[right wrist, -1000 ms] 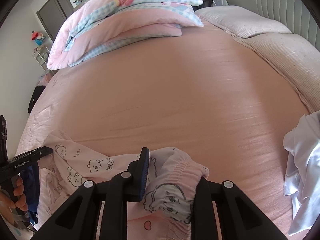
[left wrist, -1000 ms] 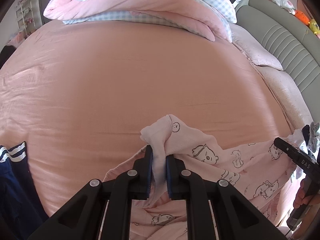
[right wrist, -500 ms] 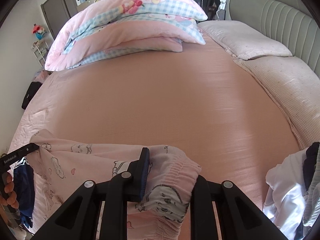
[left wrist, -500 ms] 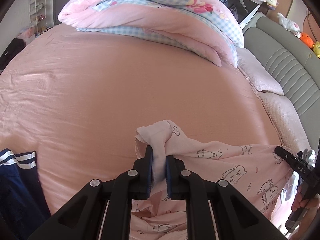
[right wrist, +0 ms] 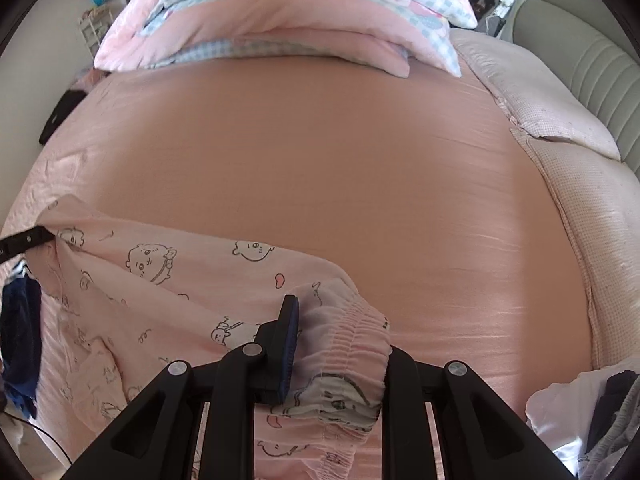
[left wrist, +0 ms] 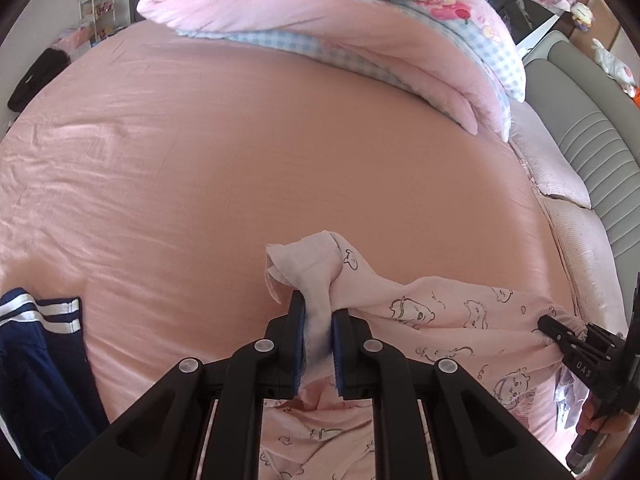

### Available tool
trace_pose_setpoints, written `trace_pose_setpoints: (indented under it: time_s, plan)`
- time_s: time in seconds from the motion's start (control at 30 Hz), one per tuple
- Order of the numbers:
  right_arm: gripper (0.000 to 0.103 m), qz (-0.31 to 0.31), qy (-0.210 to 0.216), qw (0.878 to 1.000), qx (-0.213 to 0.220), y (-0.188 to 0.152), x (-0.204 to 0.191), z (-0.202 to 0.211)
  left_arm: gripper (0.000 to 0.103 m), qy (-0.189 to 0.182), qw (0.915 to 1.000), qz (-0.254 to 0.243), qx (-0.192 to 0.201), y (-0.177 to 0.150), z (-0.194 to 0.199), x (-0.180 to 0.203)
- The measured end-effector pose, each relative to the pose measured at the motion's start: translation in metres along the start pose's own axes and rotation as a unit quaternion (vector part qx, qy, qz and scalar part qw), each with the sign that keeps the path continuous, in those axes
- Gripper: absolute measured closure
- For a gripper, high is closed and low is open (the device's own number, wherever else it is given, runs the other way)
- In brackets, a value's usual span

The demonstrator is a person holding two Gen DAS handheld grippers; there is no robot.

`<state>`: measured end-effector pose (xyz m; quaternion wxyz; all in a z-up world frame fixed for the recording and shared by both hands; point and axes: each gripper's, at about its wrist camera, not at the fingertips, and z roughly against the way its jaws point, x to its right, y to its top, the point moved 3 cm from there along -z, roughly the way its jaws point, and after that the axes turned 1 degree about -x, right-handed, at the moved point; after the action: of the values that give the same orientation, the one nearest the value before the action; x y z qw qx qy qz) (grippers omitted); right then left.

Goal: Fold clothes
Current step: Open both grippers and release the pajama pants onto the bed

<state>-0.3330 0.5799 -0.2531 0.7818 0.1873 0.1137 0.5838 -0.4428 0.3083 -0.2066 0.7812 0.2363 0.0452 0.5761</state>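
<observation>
Left wrist view: pink printed pyjama trousers (left wrist: 448, 320), thin, limp; hem pinched by left gripper (left wrist: 318, 320), elastic waistband by right gripper (right wrist: 340, 344), both slackening slightly.

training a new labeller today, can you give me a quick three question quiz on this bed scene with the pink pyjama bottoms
1. True or false: the left hand-held gripper has pink fabric pinched between its pads.
2. Which part of the pink pyjama bottoms sits in the right hand-held gripper? A) a leg cuff B) the gathered elastic waistband C) a pocket
3. Fill in: the folded quilt lies at the ____ end of the pink bedsheet, away from both cameras.

Key: 1 true; 2 B; 3 far
</observation>
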Motion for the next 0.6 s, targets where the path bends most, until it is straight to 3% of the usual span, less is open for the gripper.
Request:
trace_pose_setpoints:
  time_s: [0.07, 0.13, 0.17, 0.2, 0.23, 0.27, 0.43, 0.6]
  plan:
    - [0.071, 0.014, -0.009, 1.0, -0.003, -0.004, -0.005, -0.002, 0.086, 0.03, 0.9995, -0.008, 0.006, -0.001, 0.001, 0.001]
    - [0.042, 0.008, 0.005, 1.0, -0.002, -0.006, -0.007, -0.003, 0.073, 0.047, 0.9985, 0.0, 0.03, -0.002, 0.007, -0.002]
    - [0.037, -0.002, 0.017, 1.0, -0.001, -0.006, -0.006, -0.003, 0.055, 0.05, 0.9978, 0.005, 0.043, -0.002, 0.01, -0.003]
    - [0.031, -0.013, 0.023, 1.0, -0.004, -0.006, -0.005, -0.004, 0.031, 0.06, 0.9969, 0.008, 0.05, -0.001, 0.012, -0.005]
    - [0.03, -0.021, 0.022, 0.999, -0.01, -0.006, -0.003, -0.004, 0.022, 0.067, 0.9963, 0.007, 0.053, 0.0, 0.013, -0.006]
    - [0.03, -0.024, 0.02, 0.999, -0.015, -0.007, -0.001, -0.004, 0.018, 0.074, 0.9957, 0.005, 0.055, 0.002, 0.014, -0.008]
    - [0.026, -0.009, 0.012, 0.999, -0.037, -0.011, 0.002, 0.0, 0.018, 0.087, 0.9937, -0.012, 0.07, 0.004, 0.027, -0.008]
    - [0.024, 0.041, -0.037, 0.996, -0.077, -0.023, 0.007, 0.007, 0.018, 0.063, 0.9955, -0.002, 0.071, -0.003, 0.037, -0.008]
